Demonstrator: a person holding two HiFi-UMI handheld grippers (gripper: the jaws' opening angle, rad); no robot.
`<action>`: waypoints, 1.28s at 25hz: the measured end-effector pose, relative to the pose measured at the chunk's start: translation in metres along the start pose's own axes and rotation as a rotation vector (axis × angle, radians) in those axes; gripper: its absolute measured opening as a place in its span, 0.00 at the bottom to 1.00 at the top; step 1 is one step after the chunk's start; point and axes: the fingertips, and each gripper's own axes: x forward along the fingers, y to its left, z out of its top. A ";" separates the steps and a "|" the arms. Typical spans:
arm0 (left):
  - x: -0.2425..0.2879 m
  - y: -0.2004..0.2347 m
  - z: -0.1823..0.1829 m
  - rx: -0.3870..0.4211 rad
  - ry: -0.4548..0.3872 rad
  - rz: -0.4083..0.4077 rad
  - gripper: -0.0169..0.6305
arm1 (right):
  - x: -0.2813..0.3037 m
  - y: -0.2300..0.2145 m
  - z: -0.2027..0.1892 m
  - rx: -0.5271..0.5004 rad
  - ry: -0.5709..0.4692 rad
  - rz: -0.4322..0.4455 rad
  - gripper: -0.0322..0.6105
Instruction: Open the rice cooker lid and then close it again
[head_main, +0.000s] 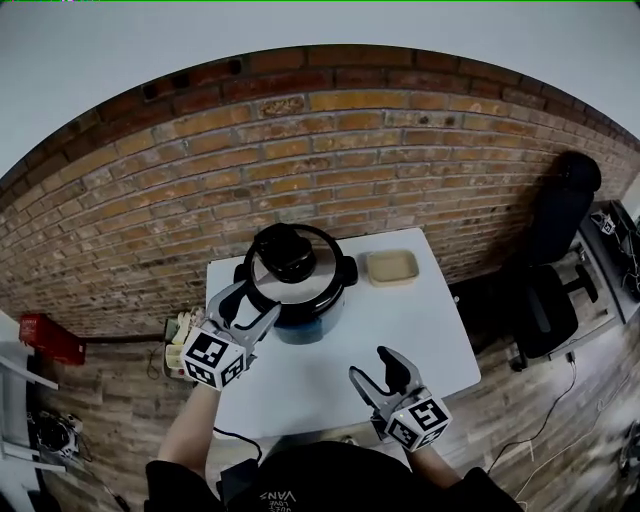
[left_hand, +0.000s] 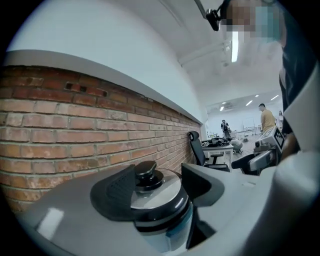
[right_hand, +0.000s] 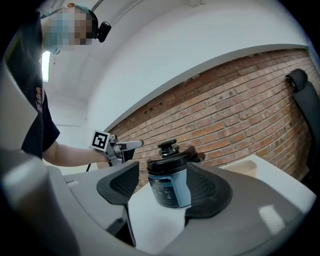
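Observation:
The rice cooker (head_main: 300, 290) stands at the back of the white table (head_main: 420, 330), black with a blue-grey front panel. Its steel lid (head_main: 292, 268) with a black knob (head_main: 285, 252) lies closed on the pot. My left gripper (head_main: 247, 308) is open at the cooker's front left, level with the lid. In the left gripper view the lid (left_hand: 159, 194) and knob (left_hand: 146, 172) show close between the spread jaws, which do not press on it. My right gripper (head_main: 378, 368) hangs open over the table's front right, empty. The cooker (right_hand: 170, 182) stands some way ahead of it.
A shallow beige container (head_main: 390, 266) sits on the table just right of the cooker. A brick wall (head_main: 330, 150) runs close behind. A black office chair (head_main: 555, 240) stands at the right, and a red object (head_main: 50, 340) lies on the floor at the left.

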 end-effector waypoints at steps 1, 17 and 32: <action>0.010 0.004 0.003 0.008 0.008 -0.015 0.44 | 0.003 -0.001 0.002 0.001 -0.006 -0.009 0.50; 0.120 0.027 -0.016 0.179 0.312 -0.288 0.53 | -0.003 -0.022 0.010 0.044 -0.041 -0.151 0.50; 0.142 0.023 -0.040 0.145 0.391 -0.326 0.52 | -0.012 -0.042 0.006 0.090 -0.064 -0.222 0.50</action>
